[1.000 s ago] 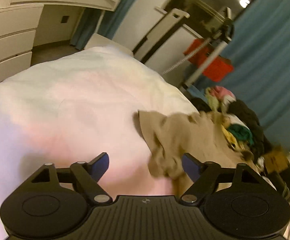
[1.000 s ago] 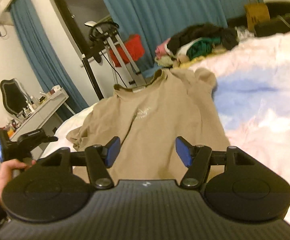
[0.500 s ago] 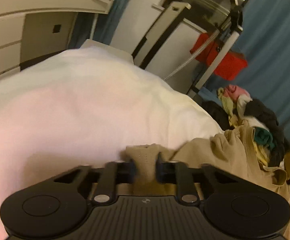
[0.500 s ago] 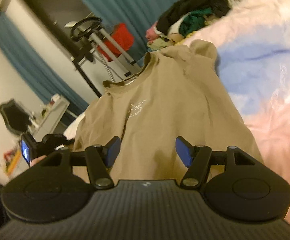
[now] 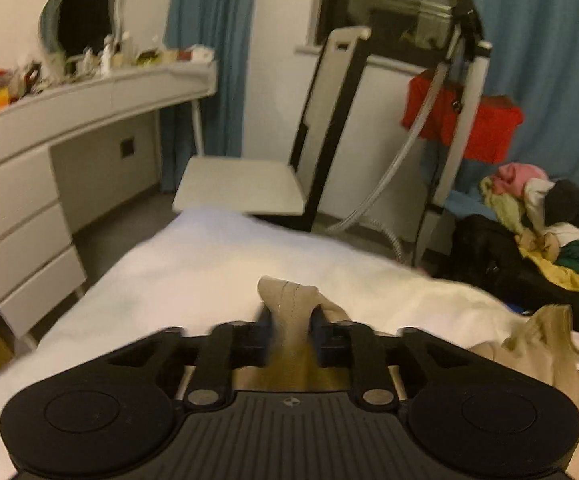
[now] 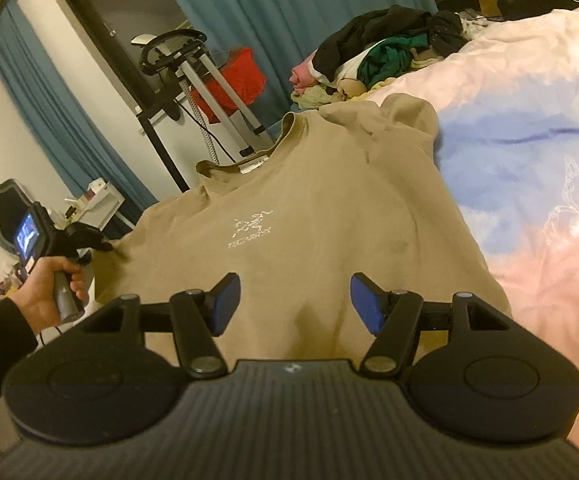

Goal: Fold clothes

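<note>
A tan T-shirt (image 6: 309, 208) with a white chest logo lies front up on the bed, collar toward the far edge. My left gripper (image 5: 291, 330) is shut on a bunched bit of the shirt's left sleeve (image 5: 289, 296), which sticks up between the blue pads. In the right wrist view that left gripper (image 6: 71, 240) is held in a person's hand (image 6: 45, 292) at the shirt's left side. My right gripper (image 6: 294, 304) is open and hovers over the shirt's lower middle with nothing between its fingers.
The bed cover (image 6: 529, 160) is pink, blue and white. A pile of mixed clothes (image 6: 385, 52) sits at the bed's far edge. Beyond the bed stand a garment steamer (image 5: 461, 92), a white chair (image 5: 249, 188) and a cluttered dressing table (image 5: 69, 96).
My left gripper went from open beside the shirt to shut on its sleeve, and has pulled the sleeve out leftward. My right gripper stayed open and moved closer over the shirt.
</note>
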Tool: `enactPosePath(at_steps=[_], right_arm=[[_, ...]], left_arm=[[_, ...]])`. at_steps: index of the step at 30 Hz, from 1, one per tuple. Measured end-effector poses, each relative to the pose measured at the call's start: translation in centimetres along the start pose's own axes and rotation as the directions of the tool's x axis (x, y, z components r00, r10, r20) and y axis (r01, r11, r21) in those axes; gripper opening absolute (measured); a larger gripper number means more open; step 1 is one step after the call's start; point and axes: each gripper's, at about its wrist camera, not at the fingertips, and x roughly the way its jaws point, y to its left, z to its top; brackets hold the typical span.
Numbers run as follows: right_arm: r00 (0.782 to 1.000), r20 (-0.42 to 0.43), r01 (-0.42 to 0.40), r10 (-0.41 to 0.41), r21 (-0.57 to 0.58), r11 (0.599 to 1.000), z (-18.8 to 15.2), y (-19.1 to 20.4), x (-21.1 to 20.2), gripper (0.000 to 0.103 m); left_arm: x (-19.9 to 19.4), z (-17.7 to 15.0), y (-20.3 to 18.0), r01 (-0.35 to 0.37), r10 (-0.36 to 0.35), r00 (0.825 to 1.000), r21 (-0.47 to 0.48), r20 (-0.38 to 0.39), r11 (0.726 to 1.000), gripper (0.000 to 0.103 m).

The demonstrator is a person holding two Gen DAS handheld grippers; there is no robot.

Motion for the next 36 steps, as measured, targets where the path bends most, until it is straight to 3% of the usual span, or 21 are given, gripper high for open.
enactPosePath(at_steps=[3,5,6,10,14,16,18,22,23,28,32,34,36], right_arm=[[1.000,0.001,-0.004,0.004,0.002,1.000,0.1,0.0,0.0,0.064],[1.000,0.000,-0.007,0.007,0.017,1.000,0.1,-0.2,0.0,0.064],[1.000,-0.002,-0.010,0.011,0.027,1.000,0.1,-0.2,-0.1,0.064],[0.999,-0.019,-0.031,0.032,0.070,0.997,-0.3,-0.6,-0.3,0.064],[0.997,-0.044,-0.057,0.060,0.074,0.996,-0.9,-0.3,-0.3,0.064],[0.998,-0.042,-0.044,0.045,0.030,0.999,-1.2,0.5,-0.4,0.064],[0.999,-0.032,-0.018,0.017,-0.038,0.999,-1.3,1.4,-0.4,0.064],[1.000,-0.019,0.011,-0.014,-0.124,0.992,-1.5,2.4,-0.1,0.064],[1.000,-0.020,0.013,-0.015,-0.128,0.992,-1.4,2.4,0.0,0.064],[1.000,-0.028,0.011,-0.014,-0.108,0.994,-1.3,1.9,0.5,0.064],[0.999,-0.025,0.023,-0.026,-0.095,0.995,-1.0,1.3,0.6,0.064],[0.999,-0.019,0.026,-0.028,-0.091,0.996,-0.9,1.1,0.7,0.064],[0.999,-0.010,0.036,-0.037,-0.092,0.995,-0.8,1.1,0.6,0.064]], left_arm=[[-1.0,-1.0,3.0,0.040,-0.046,0.997,-0.097,-0.057,0.994,0.058],[-2.2,-1.9,5.4,0.062,-0.087,0.989,-0.199,-0.121,0.978,0.074],[-2.8,-2.5,6.8,0.080,-0.121,0.982,-0.262,-0.146,0.962,0.076],[-4.3,-5.5,9.8,0.166,-0.271,0.942,-0.425,-0.199,0.890,0.079],[-5.2,-8.2,11.7,0.242,-0.415,0.884,-0.552,-0.212,0.798,0.073],[-4.6,-8.8,10.9,0.272,-0.440,0.878,-0.560,-0.190,0.783,0.067],[-4.4,-8.2,10.0,0.259,-0.400,0.898,-0.516,-0.182,0.816,0.054],[-3.8,-6.6,8.0,0.209,-0.294,0.942,-0.405,-0.161,0.890,0.007],[-3.7,-6.2,7.6,0.194,-0.268,0.951,-0.377,-0.153,0.906,0.003],[-3.4,-4.2,4.8,0.099,-0.121,0.988,-0.205,-0.098,0.974,0.002],[-3.5,-4.7,2.0,0.032,-0.036,0.996,-0.044,-0.080,0.999,0.004],[-3.9,-5.4,1.3,0.017,-0.017,0.997,0.005,-0.070,1.000,0.011],[-5.0,-5.9,1.1,0.009,-0.006,0.999,0.044,-0.050,0.999,0.032]])
